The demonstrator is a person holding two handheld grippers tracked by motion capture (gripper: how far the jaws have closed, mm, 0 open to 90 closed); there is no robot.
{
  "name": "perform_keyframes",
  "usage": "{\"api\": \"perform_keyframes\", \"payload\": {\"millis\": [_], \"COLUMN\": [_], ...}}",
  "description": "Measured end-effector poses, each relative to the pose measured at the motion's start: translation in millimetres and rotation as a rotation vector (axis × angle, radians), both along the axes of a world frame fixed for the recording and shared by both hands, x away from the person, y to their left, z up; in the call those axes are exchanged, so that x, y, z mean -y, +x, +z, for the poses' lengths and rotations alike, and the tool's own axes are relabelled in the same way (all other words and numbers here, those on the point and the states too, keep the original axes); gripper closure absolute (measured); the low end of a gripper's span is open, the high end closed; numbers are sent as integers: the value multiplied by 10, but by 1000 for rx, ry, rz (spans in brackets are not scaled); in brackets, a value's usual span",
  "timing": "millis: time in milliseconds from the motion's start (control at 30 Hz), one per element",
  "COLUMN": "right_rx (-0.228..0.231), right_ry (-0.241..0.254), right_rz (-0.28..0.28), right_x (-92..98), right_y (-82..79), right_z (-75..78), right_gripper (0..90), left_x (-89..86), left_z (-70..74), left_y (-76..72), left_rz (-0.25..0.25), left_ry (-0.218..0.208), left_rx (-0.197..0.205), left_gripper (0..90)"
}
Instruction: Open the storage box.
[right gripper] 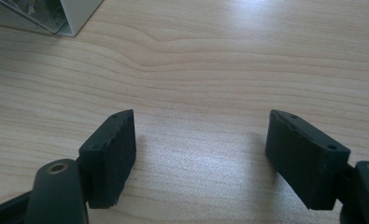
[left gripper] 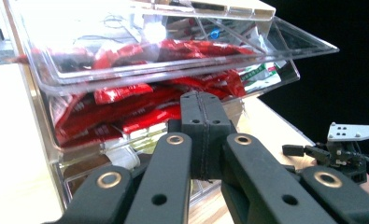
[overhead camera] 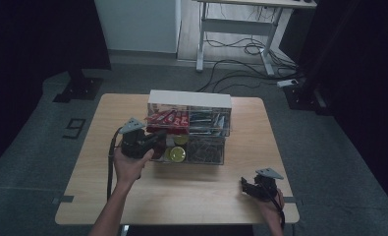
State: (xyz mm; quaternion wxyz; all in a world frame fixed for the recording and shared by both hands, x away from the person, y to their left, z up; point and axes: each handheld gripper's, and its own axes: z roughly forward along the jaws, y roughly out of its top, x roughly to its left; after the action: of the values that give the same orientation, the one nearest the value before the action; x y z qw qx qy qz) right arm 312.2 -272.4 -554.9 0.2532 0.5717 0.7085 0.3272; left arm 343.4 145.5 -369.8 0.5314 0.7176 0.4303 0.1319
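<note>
Right now the left gripper (left gripper: 202, 112) sits with its jaws pressed flat together, nothing between them, nosed up against the front of the clear drawer unit (overhead camera: 189, 101) that stands in the middle of the table (overhead camera: 181, 196). In the left gripper view the tips are just under the upper drawer (left gripper: 173, 70), which is pulled out and tilted, its front edge jutting over the jaws. That drawer is packed with red packets (left gripper: 126, 105). The lower drawer (overhead camera: 201, 155) is also out, and the high view shows yellow round things (overhead camera: 177, 154) lying in it.

The main risk, as I judge it, is the upper drawer itself. It hangs well out of its slot, so an upward nudge from the closed tips could lever it free and spill the packets onto the table. A push that lands off-centre could skew the drawer and jam it in its rails. The whole unit looks light; a hard shove might slide it back across the wood instead of seating the drawer.

The right gripper (right gripper: 201, 154) rests on the table near the front right corner, well apart from the unit, jaws spread wide and empty. It steadies nothing, so the unit has no brace against a push.
</note>
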Motion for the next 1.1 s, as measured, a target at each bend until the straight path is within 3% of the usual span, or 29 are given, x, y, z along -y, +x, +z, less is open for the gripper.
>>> {"api": "perform_keyframes", "payload": {"millis": [600, 1100], "right_rx": [0, 0], "right_ry": [1, -1], "right_rz": [-5, -9], "right_x": [1, 7], "right_y": [1, 4], "right_z": [0, -1], "right_gripper": [240, 240], "left_x": [16, 28], "left_z": [80, 261], "left_y": [121, 158], "left_rz": [-8, -3], "left_ry": [-8, -22], "left_rx": [-24, 2], "left_gripper": [900, 900]}}
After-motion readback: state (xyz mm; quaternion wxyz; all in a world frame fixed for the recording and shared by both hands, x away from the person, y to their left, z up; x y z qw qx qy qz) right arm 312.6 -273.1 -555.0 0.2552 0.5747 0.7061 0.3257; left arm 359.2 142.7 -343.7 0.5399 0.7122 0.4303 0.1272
